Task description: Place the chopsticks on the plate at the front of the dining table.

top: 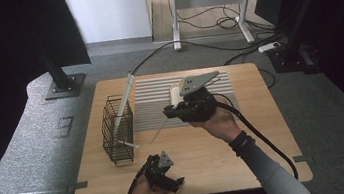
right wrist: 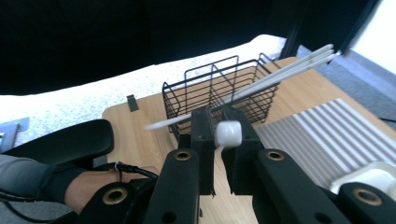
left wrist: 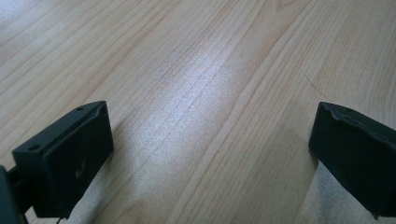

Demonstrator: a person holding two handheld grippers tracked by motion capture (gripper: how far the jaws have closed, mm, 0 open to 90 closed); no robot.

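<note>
- The right gripper (top: 167, 112) is hovering above the table (top: 248, 152), over the near edge of the grey ribbed mat (top: 161, 103), just right of the black wire basket (top: 118, 132).
- Its jaws are clenched on a thin white utensil (right wrist: 228, 133); the gripper's own view is showing the pale handle end pinched between the black pads, and the high view is showing the slim tip (top: 157, 135) slanting down towards the wood.
- The wire basket is standing upright at the table's left side, already holding long white sticks (top: 125, 100) that are leaning out over its far rim, plus a shorter one (top: 128, 144) poking out near the front.
- Those leaning sticks are crossing the basket's opening, right in front of the held utensil in the right gripper view.
- A white piece (top: 175, 95) is lying on the mat, right of the basket, partly behind the right gripper.
- The left gripper (top: 173, 182) is resting low at the near edge, in front of the basket, jaws released and wide, bare wood between them.
</note>
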